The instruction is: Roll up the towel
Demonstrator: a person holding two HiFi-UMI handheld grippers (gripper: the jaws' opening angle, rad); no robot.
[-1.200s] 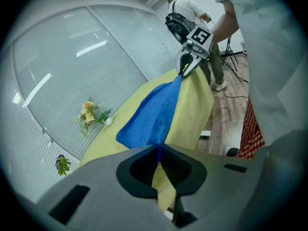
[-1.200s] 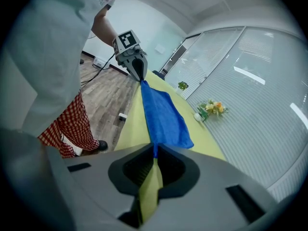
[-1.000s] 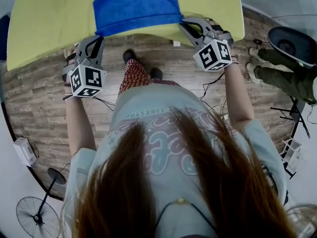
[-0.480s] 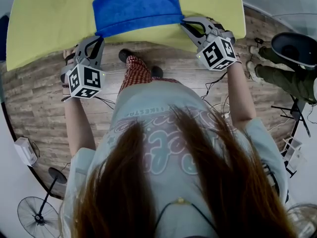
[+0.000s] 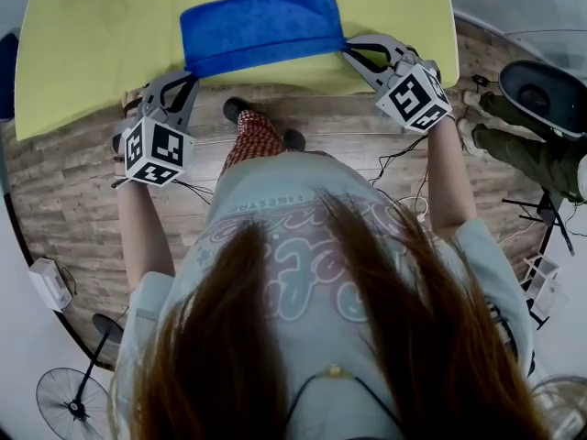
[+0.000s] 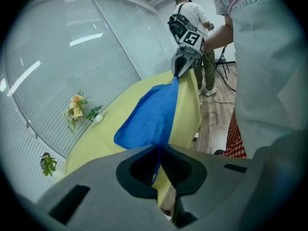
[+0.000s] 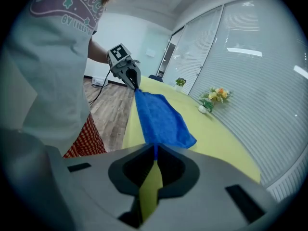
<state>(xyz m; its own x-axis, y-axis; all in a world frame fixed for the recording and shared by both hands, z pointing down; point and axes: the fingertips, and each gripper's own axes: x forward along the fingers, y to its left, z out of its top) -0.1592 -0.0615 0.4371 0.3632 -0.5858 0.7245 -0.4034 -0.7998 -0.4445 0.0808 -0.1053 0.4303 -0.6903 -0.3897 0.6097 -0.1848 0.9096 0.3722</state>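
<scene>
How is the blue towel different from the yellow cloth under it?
The blue towel is much smaller than the yellow cloth, which spreads past it. The towel lies on top; the cloth drapes over the near edge. The towel's near corners sit pinched in the left tongs and right tongs, right at the cloth's edge. Both are soft fabric spread flat.

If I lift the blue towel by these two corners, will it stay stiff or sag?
Probably floppy: the blue towel lies flat on the yellow table, so its middle would likely sag between the left gripper and right gripper. It looks light, and its fuzzy pile should resist slipping.
</scene>
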